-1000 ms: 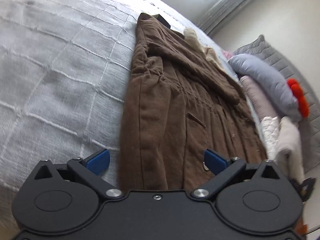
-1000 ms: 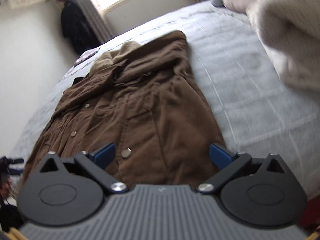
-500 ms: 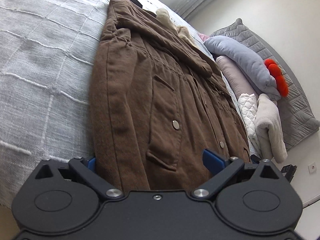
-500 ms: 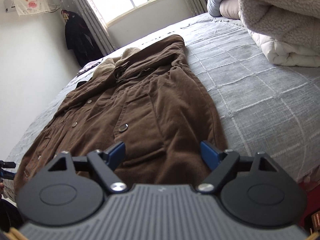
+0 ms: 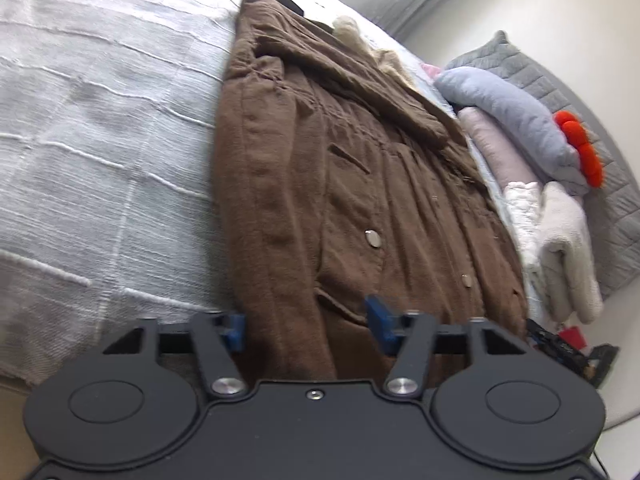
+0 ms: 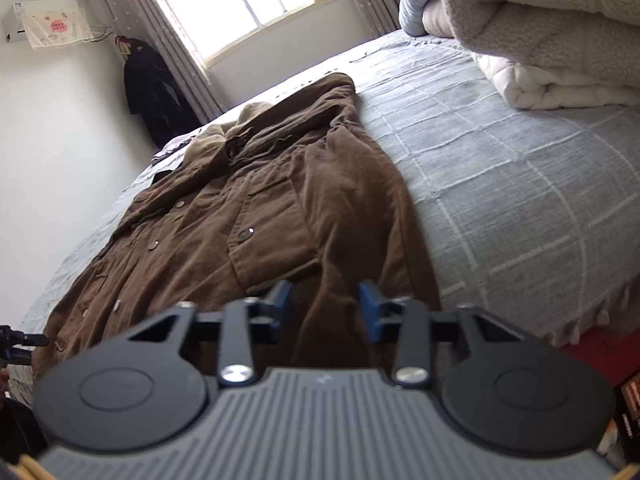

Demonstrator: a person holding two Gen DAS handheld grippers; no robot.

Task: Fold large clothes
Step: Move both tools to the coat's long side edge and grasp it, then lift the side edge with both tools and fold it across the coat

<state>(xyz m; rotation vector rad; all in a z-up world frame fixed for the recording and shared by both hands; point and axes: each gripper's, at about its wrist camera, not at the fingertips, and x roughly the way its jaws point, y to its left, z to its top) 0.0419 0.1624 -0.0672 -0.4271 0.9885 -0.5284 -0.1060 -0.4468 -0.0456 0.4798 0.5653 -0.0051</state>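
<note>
A large brown coat (image 5: 340, 184) lies flat and buttoned on the grey bed, its hem at the near edge. It also shows in the right wrist view (image 6: 272, 216). My left gripper (image 5: 306, 322) is at the hem's left corner, jaws partly closed with coat fabric between the blue pads. My right gripper (image 6: 324, 308) is at the hem's right corner, jaws partly closed around a fold of fabric. Neither pair of pads has met.
The grey checked bedspread (image 5: 100, 140) covers the bed. Pillows (image 5: 508, 120) and folded blankets (image 5: 564, 240) are stacked along the headboard side; a folded cream blanket (image 6: 552, 40) lies at the right. A dark garment (image 6: 152, 92) hangs by the window.
Both grippers have narrowed their jaws around the coat's hem corners. Half a second ago both were wide open over the hem.
</note>
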